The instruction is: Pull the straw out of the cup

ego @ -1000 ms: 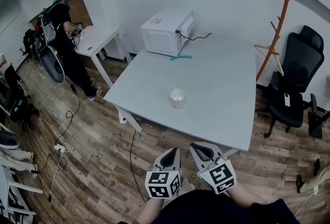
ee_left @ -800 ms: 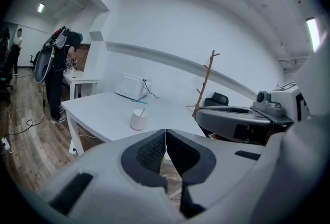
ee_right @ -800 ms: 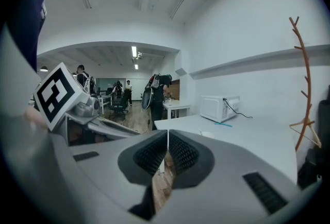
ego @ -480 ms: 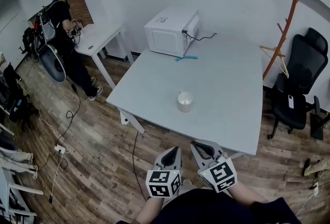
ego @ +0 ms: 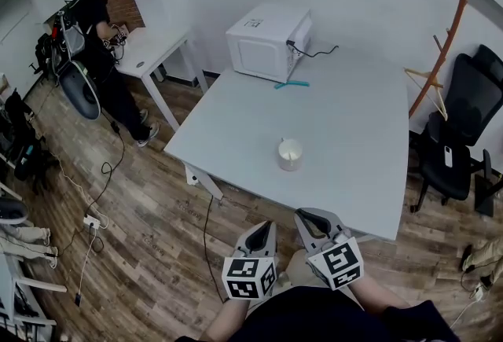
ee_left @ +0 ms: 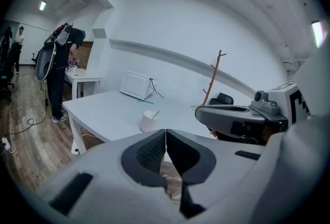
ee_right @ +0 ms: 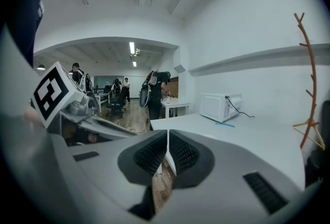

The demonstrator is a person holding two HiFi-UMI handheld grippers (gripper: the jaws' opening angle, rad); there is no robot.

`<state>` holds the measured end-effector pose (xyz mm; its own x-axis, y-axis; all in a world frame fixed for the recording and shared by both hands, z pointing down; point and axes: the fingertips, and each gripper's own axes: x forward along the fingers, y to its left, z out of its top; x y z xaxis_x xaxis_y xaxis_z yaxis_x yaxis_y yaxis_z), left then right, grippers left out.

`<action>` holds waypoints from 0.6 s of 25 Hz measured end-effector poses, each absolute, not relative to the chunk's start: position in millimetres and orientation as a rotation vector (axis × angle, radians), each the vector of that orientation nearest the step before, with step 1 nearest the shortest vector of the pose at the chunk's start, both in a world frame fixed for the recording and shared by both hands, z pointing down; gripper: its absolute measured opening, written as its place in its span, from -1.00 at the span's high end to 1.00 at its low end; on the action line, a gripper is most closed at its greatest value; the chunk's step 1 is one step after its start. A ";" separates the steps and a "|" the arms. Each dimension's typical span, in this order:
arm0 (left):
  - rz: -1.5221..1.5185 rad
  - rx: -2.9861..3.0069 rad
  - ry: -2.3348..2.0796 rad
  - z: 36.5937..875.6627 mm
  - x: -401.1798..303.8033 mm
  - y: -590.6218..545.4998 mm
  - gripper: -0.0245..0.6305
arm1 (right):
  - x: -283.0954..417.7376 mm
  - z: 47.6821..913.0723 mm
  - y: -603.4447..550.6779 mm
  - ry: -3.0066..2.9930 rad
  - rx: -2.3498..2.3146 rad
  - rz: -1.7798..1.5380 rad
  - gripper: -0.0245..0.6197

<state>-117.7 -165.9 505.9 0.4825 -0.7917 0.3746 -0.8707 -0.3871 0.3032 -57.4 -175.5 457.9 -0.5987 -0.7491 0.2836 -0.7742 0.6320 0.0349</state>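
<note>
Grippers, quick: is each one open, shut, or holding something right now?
Left gripper: shut, nothing between its jaws.
Right gripper: shut, nothing between its jaws.

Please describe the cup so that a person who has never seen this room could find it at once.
Find the large pale table with a white microwave at its far corner. Near the table's middle stands a small white cup, alone. It is the only upright round thing there; the thin teal object lies flat by the microwave.
</note>
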 end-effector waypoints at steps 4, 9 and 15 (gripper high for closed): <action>0.238 2.253 -1.378 513.9 -118.7 -176.5 0.87 | -56.0 463.5 -189.2 -2.581 1.233 0.151 0.83; 0.234 2.233 -1.394 518.9 -120.1 -199.2 0.87 | -56.8 469.2 -214.5 -2.579 1.213 0.164 0.83; 0.239 2.221 -1.398 521.9 -123.2 -225.1 0.87 | -58.8 477.4 -244.1 -2.564 1.194 0.181 0.83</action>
<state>-123.2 -225.1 521.9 0.4570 -0.7942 0.4006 -0.8821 -0.3468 0.3188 -58.8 -244.1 477.4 -0.6065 -0.7251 0.3262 -0.7638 0.6453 0.0144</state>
